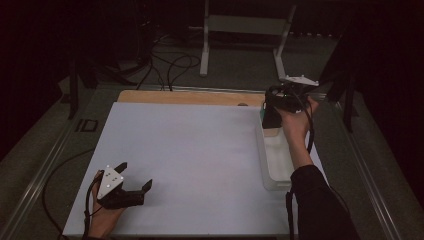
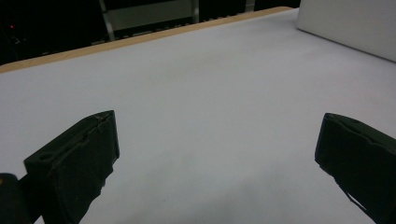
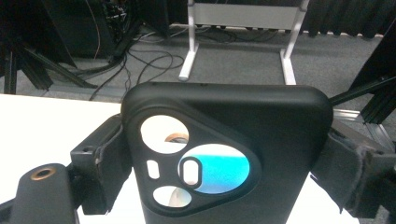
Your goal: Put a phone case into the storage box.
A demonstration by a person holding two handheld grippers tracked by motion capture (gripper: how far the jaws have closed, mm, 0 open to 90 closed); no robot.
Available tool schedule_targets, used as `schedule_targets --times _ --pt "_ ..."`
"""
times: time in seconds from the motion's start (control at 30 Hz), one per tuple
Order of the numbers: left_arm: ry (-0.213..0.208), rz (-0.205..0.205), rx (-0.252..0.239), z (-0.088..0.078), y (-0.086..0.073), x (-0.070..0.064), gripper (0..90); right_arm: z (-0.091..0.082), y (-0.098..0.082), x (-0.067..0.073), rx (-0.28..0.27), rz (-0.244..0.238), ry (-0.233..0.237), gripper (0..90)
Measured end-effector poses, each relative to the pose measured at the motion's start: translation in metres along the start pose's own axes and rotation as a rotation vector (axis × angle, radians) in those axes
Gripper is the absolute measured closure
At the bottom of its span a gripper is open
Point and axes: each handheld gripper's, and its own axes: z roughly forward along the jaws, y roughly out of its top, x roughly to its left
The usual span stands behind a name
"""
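A black phone case [image 3: 229,154] is clamped upright between the fingers [image 3: 100,161] of the right gripper [image 1: 274,116], at the far right of the white surface [image 1: 190,150], above the far end of a clear bin [image 1: 276,160]. The left gripper [image 1: 135,176] is held wide open and empty at the near left.
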Motion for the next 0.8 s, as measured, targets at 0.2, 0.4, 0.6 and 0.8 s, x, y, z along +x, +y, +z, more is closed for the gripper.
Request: schedule_targets --times 0.2,0.4,0.6,0.8 --pt "0.001 -0.001 0.001 0.000 0.000 0.000 0.2 0.006 -0.005 0.001 0.015 -0.005 -0.006 13.6" --pt "0.001 -0.002 0.000 0.000 0.000 0.001 0.2 0.012 -0.013 0.000 0.036 -0.006 -0.004 13.5" --pt "0.003 -0.001 -0.001 -0.001 0.000 0.001 0.2 0.020 -0.019 0.001 0.059 -0.014 -0.013 13.4" --pt "0.006 -0.004 -0.002 -0.002 -0.001 0.001 0.2 0.027 -0.024 0.003 0.075 -0.022 -0.026 13.3"
